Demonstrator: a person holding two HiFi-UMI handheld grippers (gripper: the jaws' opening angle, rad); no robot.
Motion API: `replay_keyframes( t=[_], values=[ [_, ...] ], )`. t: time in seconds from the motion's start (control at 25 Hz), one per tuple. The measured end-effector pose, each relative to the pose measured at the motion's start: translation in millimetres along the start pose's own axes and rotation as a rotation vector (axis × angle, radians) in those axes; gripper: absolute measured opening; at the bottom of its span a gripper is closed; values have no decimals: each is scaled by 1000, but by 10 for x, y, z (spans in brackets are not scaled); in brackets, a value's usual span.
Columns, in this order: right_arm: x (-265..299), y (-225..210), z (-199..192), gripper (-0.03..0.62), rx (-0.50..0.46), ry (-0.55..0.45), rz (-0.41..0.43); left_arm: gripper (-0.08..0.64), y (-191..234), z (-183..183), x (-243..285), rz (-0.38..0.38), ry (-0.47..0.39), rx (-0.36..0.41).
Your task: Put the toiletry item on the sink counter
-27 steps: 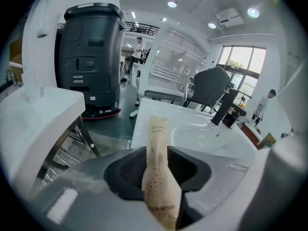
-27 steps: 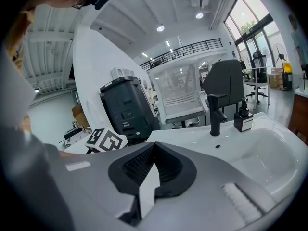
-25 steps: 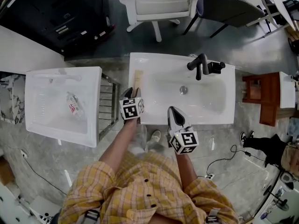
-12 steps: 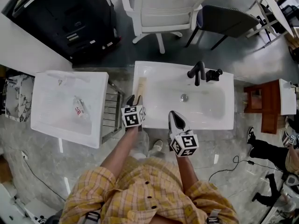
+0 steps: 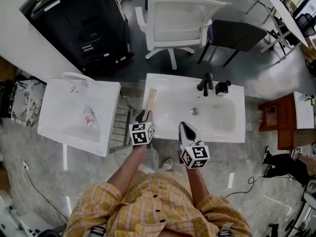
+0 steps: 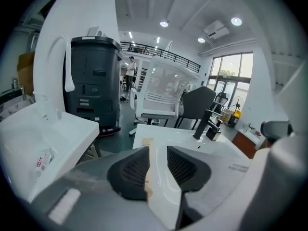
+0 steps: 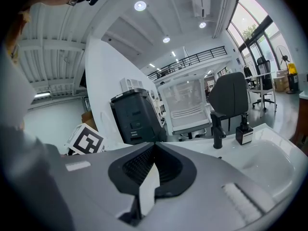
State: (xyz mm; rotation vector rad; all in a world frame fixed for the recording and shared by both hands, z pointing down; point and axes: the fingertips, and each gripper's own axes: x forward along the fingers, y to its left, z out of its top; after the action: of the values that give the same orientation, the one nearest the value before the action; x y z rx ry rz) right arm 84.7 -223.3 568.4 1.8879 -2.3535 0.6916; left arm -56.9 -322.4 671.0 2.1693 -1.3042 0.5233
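A long tan box [image 5: 150,100], the toiletry item, lies flat on the left rim of the white sink counter [image 5: 232,132]. My left gripper [image 5: 142,115] hovers at the box's near end, jaws open. In the left gripper view the box [image 6: 145,143] shows through the gap of the left gripper [image 6: 158,150], close to the left jaw with white counter beside it. My right gripper [image 5: 184,129] is over the sink's front rim, shut and empty. The right gripper [image 7: 155,146] shows its tips touching.
A black faucet [image 5: 206,83] and a dark dispenser [image 5: 222,87] stand at the sink's back. A second white basin [image 5: 59,127] at the left holds a small bottle [image 5: 90,117]. A metal rack [image 5: 121,127] sits between them. Behind are a white chair [image 5: 177,23] and a black machine [image 5: 74,19].
The head view has shifted, so the sinks sit lower in the frame. The box stays on the counter's left rim. Both grippers keep about the same places at the sink's front edge.
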Motion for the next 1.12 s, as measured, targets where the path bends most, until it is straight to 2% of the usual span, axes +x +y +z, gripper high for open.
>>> replay_keyframes(
  t=[0.24, 0.52, 0.72, 1.12],
  values=[
    [-140, 102, 119, 2, -23, -37, 33, 104, -144, 71, -328, 1, -60, 19],
    [-350, 191, 242, 2, -51, -76, 63, 35, -366, 235, -738, -5, -165, 64],
    [-500, 269, 304, 0, -74, -101, 79, 0, -446, 254, -993, 0, -210, 94],
    [-810, 351, 301, 0, -96, -150, 101, 0, -674, 145, -1494, -7, -307, 142]
  ],
)
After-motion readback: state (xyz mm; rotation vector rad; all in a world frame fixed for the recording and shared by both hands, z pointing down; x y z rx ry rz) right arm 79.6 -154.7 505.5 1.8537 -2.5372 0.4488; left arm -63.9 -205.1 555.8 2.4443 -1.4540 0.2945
